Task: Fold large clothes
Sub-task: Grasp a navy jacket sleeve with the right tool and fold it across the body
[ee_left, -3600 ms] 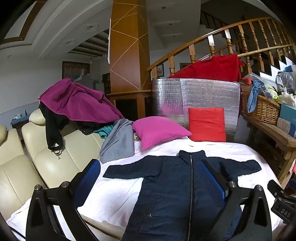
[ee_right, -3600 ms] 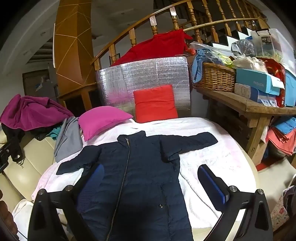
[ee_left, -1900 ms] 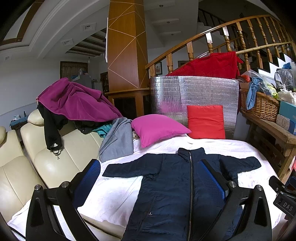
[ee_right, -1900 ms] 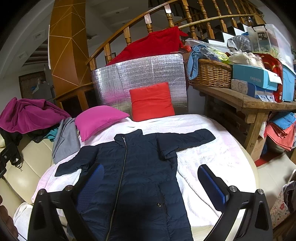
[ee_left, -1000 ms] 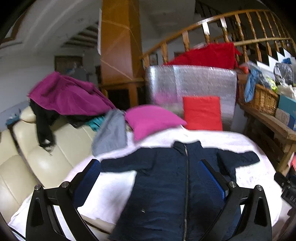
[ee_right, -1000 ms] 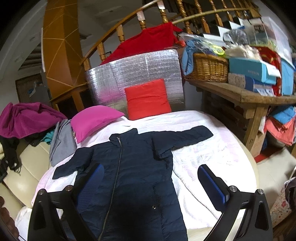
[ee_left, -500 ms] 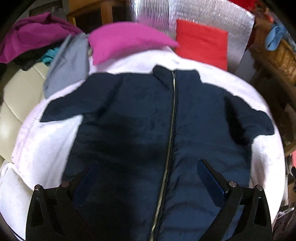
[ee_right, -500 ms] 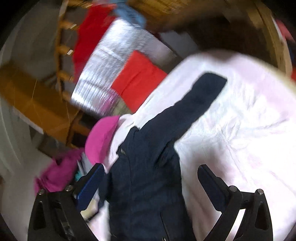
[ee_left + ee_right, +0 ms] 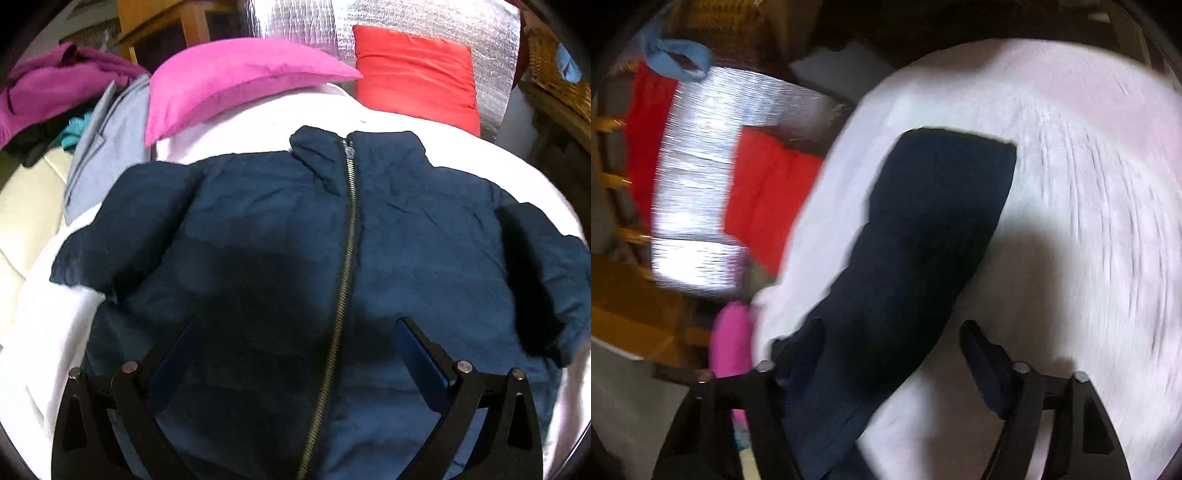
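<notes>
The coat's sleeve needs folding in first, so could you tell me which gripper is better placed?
Probably the right gripper: its open jaws, just closing, straddle the coat's sleeve. The left gripper hovers over the zipper.

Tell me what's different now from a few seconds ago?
Both grippers have come down close over the coat. The left gripper hangs open above its zipped front. The right gripper has rolled sideways over one sleeve; its fingers have just been closing, the sleeve between them, not yet pinched. The coat and pillows lie as before.

Black gripper frames (image 9: 291, 369), blue pads (image 9: 421, 362)
</notes>
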The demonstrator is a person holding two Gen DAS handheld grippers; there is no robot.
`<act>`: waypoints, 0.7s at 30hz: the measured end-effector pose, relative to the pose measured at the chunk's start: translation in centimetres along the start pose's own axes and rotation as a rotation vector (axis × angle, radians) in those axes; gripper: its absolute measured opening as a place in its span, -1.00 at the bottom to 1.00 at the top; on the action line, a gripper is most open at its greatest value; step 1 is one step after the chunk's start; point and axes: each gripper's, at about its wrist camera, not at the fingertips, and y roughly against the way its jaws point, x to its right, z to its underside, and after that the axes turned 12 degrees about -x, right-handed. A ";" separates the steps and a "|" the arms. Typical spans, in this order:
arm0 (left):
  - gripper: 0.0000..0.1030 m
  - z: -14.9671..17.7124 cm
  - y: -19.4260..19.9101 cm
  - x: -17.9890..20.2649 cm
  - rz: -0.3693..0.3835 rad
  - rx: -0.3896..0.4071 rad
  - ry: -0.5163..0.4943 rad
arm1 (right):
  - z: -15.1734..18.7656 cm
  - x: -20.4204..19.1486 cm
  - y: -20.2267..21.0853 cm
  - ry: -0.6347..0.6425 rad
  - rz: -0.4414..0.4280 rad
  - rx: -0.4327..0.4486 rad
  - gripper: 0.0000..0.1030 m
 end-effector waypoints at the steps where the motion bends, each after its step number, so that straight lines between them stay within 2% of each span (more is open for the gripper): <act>1: 1.00 -0.1 -0.3 -0.1 -0.004 -0.002 -0.011 | -0.6 -0.1 -0.3 0.003 0.010 0.022 0.33; 3: 1.00 -0.7 -0.9 -0.3 0.000 -0.017 -0.025 | -1.4 -0.8 -0.6 0.026 0.042 0.061 0.33; 5: 1.00 -1.1 -1.2 -1.0 -0.001 -0.025 -0.019 | -1.9 -2.1 -1.2 0.069 0.109 0.105 0.11; 7: 1.00 -1.6 -1.4 -2.1 -0.005 -0.026 0.006 | -1.8 -2.9 -1.8 0.108 0.145 0.104 -0.47; 8: 1.00 -1.8 -1.5 -2.6 -0.010 -0.023 0.019 | -1.5 -3.1 -1.9 0.118 0.132 0.097 -0.54; 10: 1.00 -2.2 -1.4 -3.8 -0.026 -0.014 0.053 | -0.2 -3.6 -1.1 0.138 0.070 0.123 -0.59; 13: 1.00 -2.7 -0.9 -5.5 -0.049 0.017 0.097 | 2.5 -6.4 0.6 0.218 -0.035 0.184 -0.59; 18: 1.00 -3.1 0.4 -7.9 -0.083 0.069 0.159 | 9.5 -13.6 0.9 0.428 -0.177 0.141 -0.59; 21: 1.00 -3.4 0.8 -9.5 -0.116 0.088 0.211 | 13.6 -17.4 -0.8 0.515 -0.221 0.077 -0.59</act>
